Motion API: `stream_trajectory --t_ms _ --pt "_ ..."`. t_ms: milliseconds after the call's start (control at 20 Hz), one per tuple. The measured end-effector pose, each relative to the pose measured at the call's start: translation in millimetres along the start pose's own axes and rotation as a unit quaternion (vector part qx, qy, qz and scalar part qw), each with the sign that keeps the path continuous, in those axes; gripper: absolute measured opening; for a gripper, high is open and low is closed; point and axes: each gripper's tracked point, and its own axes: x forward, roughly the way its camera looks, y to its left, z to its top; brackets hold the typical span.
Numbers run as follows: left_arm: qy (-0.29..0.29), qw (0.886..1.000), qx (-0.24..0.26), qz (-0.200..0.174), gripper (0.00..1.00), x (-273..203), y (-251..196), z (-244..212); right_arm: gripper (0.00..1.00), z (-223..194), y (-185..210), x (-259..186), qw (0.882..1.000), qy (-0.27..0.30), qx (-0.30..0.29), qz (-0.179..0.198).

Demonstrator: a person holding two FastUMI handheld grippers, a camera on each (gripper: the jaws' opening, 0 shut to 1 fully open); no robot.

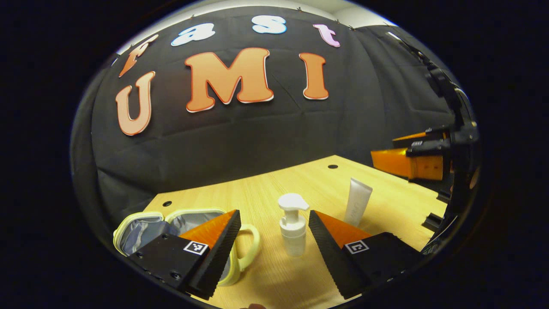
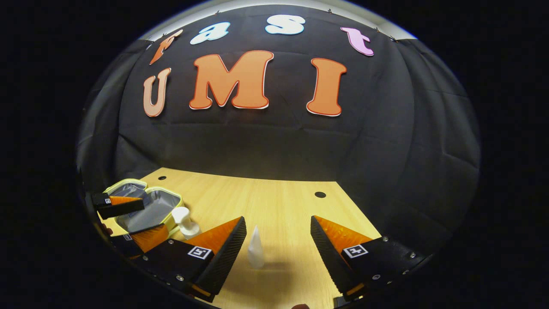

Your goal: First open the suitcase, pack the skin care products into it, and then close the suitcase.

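Left hand-held gripper (image 1: 274, 223) sits spread wide, nothing between its fingers, lined up on the white pump bottle (image 1: 293, 225) standing on the worktop (image 1: 266, 189). Suitcase (image 1: 141, 229) lies open at left. Right hand-held gripper (image 2: 279, 234) is also parted and empty, with the white tube (image 2: 256, 249) upright between its fingers. Advice: clamp the bottle body, not the pump head. No legible writing.

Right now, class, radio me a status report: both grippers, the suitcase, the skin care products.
Left gripper open, pump bottle ahead. Right gripper open, tube ahead. Suitcase open, both products outside on the table. Nothing blocking.
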Motion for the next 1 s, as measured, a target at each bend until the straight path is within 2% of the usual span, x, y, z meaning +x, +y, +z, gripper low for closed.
stream_trajectory --t_ms 150,300,600,700,750,850,1000 --pt "0.035 0.999 0.001 -0.007 0.99 25 -21 -31 0.96 -16 -16 4 1.000 0.017 0.005 -0.012" --pt "0.068 0.997 0.016 0.008 1.00 46 -25 -60 0.96 -26 -30 4 0.999 0.030 0.015 -0.023" --pt "0.100 0.994 0.020 0.031 1.00 82 -18 -89 0.96 -33 -53 1 0.998 0.036 0.009 -0.046" --pt "0.104 0.994 0.017 0.027 0.98 89 -21 -91 0.96 -34 -59 0 0.998 0.036 0.010 -0.053" --pt "0.104 0.994 0.009 0.016 0.94 91 -28 -92 0.96 -35 -61 0 0.998 0.037 0.010 -0.054" --pt "0.105 0.994 0.010 0.016 0.67 85 -30 -83 0.96 -36 -60 -1 0.998 0.040 0.008 -0.057" --pt "0.114 0.993 -0.004 0.005 0.63 92 -32 -90 0.96 -36 -57 -1 0.998 0.041 0.005 -0.052"
